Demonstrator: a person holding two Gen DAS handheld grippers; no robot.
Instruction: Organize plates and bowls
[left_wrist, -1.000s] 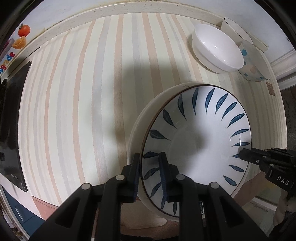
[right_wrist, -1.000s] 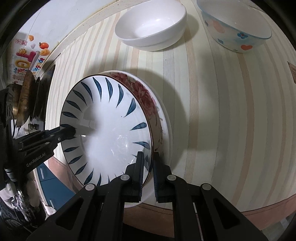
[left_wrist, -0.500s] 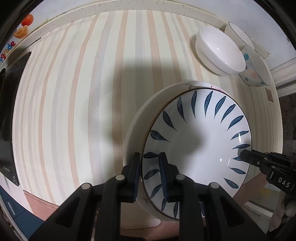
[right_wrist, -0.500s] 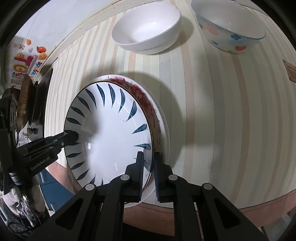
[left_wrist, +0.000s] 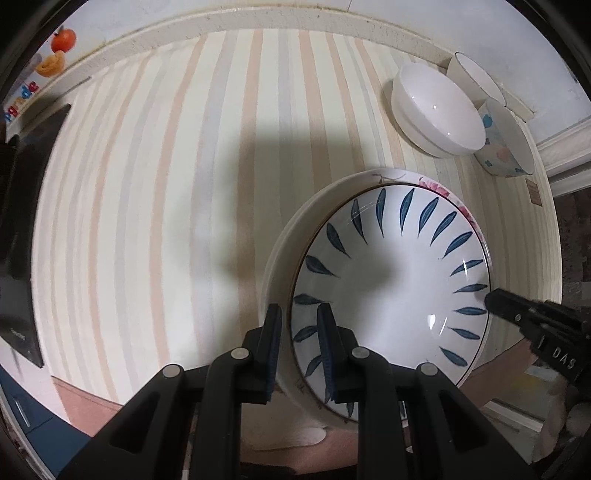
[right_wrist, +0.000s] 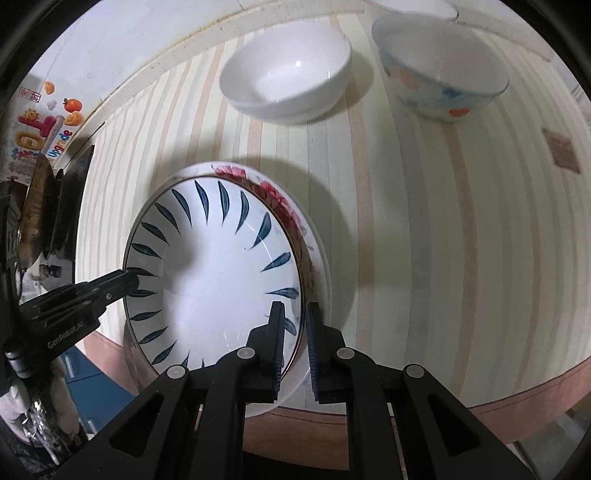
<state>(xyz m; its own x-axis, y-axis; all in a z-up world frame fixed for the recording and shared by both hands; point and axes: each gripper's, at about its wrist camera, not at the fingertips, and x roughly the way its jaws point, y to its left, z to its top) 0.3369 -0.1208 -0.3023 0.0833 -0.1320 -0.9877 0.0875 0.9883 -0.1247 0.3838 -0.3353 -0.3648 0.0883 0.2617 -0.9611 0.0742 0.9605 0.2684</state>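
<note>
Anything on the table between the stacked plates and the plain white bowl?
No. In the right wrist view, only bare striped table separates the leaf plate stacked on the floral plate from the white bowl.

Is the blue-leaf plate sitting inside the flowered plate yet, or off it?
Inside. The blue-leaf plate nests within the flowered plate, whose rim shows all around it. Both grippers, left and right, straddle the rims.
</note>
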